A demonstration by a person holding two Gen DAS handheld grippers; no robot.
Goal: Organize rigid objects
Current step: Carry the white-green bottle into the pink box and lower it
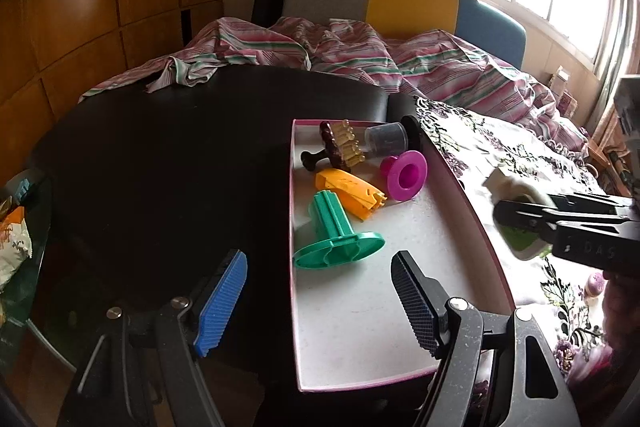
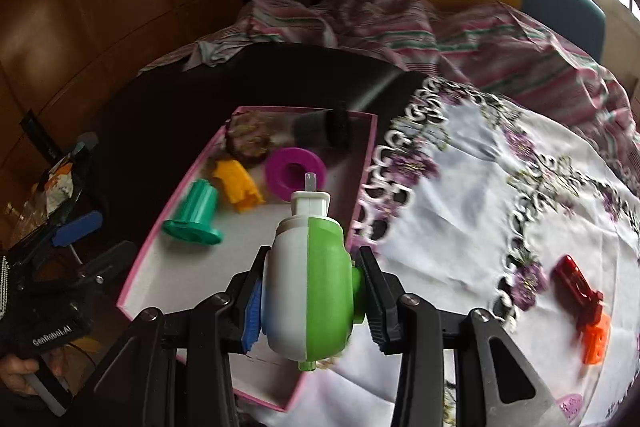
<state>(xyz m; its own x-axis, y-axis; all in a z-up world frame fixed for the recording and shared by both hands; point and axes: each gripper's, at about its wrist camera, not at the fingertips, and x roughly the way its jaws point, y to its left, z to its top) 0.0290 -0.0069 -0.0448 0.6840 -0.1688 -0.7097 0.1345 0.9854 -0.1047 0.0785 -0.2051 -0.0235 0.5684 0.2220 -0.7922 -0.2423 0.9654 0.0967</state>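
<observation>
A pink-rimmed white box (image 1: pixel 472 187) (image 2: pixel 362 163) holds a green spool (image 1: pixel 340 235) (image 2: pixel 194 213), an orange piece (image 1: pixel 352 191) (image 2: pixel 238 185), a magenta spool (image 1: pixel 404 175) (image 2: pixel 294 171), a brown-and-cream brush toy (image 1: pixel 340 145) (image 2: pixel 248 137) and a clear cup with a black lid (image 1: pixel 390 137) (image 2: pixel 320 131). My right gripper (image 2: pixel 314 291) (image 1: pixel 520 223) is shut on a white-and-green toy (image 2: pixel 308 275) (image 1: pixel 516 215), held above the box's right edge. My left gripper (image 1: pixel 320 299) (image 2: pixel 92 239) is open and empty at the box's near left corner.
The box lies on a black table (image 1: pixel 180 167). A white cloth with purple flowers (image 2: pixel 480 187) covers the right part and carries a dark red and orange toy (image 2: pixel 580 291). A striped sheet (image 1: pixel 360 55) covers the sofa behind. A snack bag (image 1: pixel 12 243) sits at left.
</observation>
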